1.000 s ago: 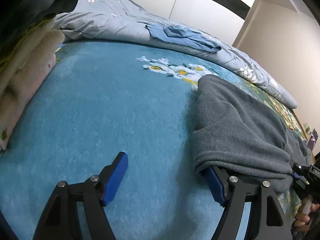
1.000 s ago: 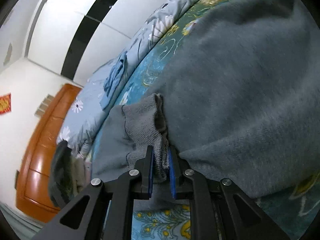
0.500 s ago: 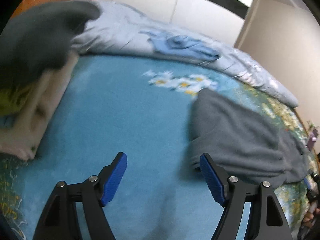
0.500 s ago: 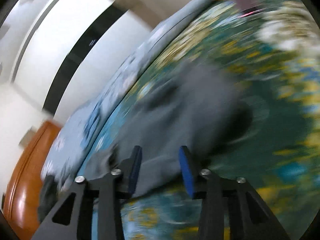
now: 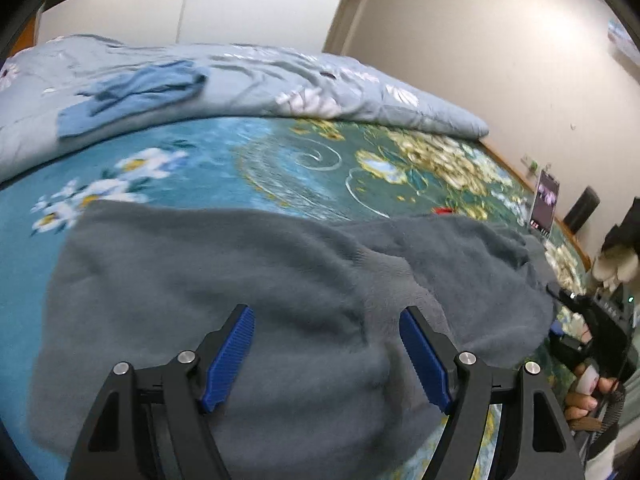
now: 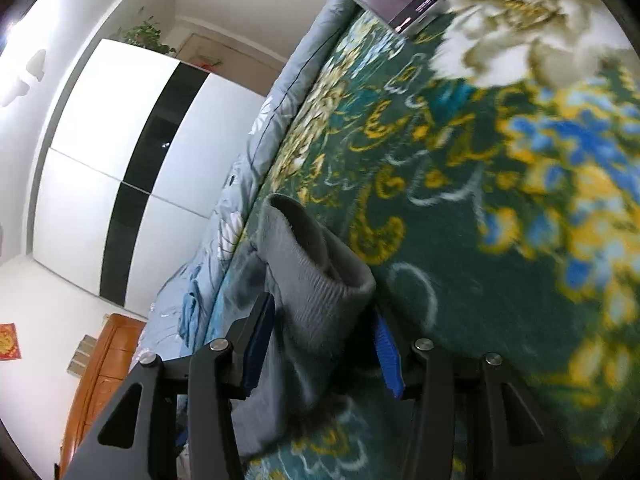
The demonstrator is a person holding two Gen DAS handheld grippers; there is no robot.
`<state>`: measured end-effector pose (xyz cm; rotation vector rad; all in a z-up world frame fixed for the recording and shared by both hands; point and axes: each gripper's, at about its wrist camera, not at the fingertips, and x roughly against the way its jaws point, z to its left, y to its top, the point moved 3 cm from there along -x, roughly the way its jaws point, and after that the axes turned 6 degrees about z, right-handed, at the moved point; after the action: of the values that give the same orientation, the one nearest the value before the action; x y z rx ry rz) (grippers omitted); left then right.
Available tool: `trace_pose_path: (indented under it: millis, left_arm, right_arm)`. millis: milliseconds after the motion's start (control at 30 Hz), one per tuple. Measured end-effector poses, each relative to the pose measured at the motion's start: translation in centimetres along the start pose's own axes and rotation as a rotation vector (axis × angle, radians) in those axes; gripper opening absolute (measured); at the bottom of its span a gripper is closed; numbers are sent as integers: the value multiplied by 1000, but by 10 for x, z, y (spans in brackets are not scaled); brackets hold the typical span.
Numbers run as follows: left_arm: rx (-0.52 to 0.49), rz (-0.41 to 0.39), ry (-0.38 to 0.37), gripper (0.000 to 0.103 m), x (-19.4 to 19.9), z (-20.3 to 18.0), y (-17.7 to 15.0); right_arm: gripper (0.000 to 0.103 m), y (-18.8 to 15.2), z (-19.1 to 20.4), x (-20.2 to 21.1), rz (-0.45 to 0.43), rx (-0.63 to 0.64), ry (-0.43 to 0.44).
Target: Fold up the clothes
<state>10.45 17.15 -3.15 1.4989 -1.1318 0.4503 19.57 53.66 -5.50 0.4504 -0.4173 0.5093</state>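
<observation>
Grey fleece garment (image 5: 248,300) lies spread across the floral blanket (image 5: 304,160) on the bed, partly doubled over itself, with a raised ridge running across its right half; we cannot tell from this whether a fold is in progress or being smoothed after completion. We hold the left gripper (image 5: 326,354) just above the middle of the garment, its blue fingers (image 5: 228,356) set wide apart and holding nothing. We hold the right gripper (image 6: 320,344) at the garment's ribbed cuff (image 6: 316,280), which stands between the fingers; the fingers are parted, and in our judgement they flank the cuff without pinching it. Risks from here: the fleece is thick and slack, so a pinch taken at the cuff alone may drag the sleeve out of line and undo the layers beneath; closing on too shallow a bite may let the rib slip free; pressing the left gripper into the middle may bunch the cloth along the ridge and set a crooked crease. Regarding edges, the garment's left edge in the left wrist view lies straight on the blanket, while the right side is rumpled. Open blanket lies beyond the garment toward the pale quilt (image 5: 240,80), which carries a blue cloth (image 5: 132,96), so that direction gives room for moving. To the right, a phone on a stand (image 5: 545,202) sits near the bed's edge, so sweeps that way should be kept short.
</observation>
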Motion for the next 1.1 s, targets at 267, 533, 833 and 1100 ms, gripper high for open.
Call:
trace_pose_path:
  millis: [267,533,833,1100]
  left_arm:
    - [-17,48,89,81,-31,-9,2]
    - [75,11,9,82,9,18,-1]
    - [235,-83,36,82,80,107,-26]
    - [366,-110,47,82,104,170,-55]
  right_arm:
    - [33,9,2,-11,-16,-3,50]
    - [19,5,65,14,-68,109,32]
    - [18,-55,246,-3,-48,561,-18]
    - [18,-157,336,-107,148,802,-32]
